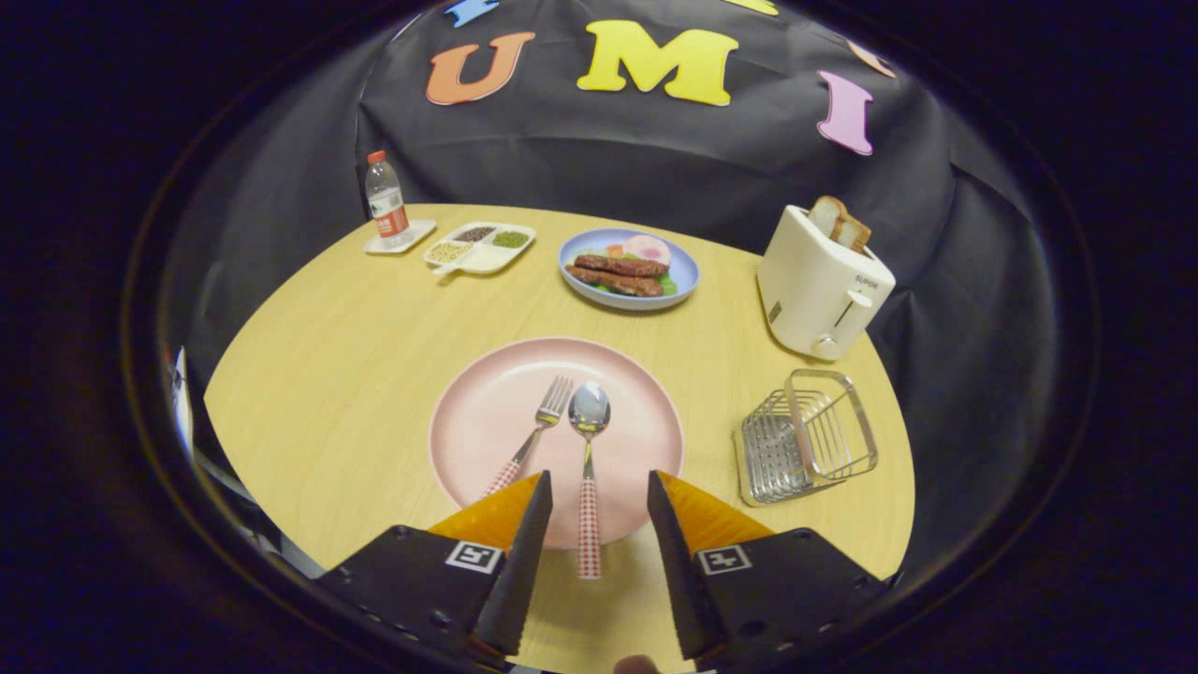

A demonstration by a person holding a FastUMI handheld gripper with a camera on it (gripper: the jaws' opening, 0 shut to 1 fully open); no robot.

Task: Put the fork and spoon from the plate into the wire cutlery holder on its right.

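Gripper view: the tongs (599,491) hang spread over the steel spoon with its red-checked handle (589,468), lying beside the matching fork (529,440) on the pink round plate (477,421); next they likely must lower and pinch it.

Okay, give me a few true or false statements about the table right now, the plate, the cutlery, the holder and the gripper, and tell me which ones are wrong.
1. The fork and spoon both lie on the pink plate. True.
2. The gripper is shut on the fork. False: its fingers are open, with the spoon's handle lying between them, untouched.
3. The wire cutlery holder already holds the spoon. False: nothing is in it.
4. The toaster beyond the holder has bread in its slots. True.
5. The fork lies to the right of the spoon. False: it lies to the spoon's left.
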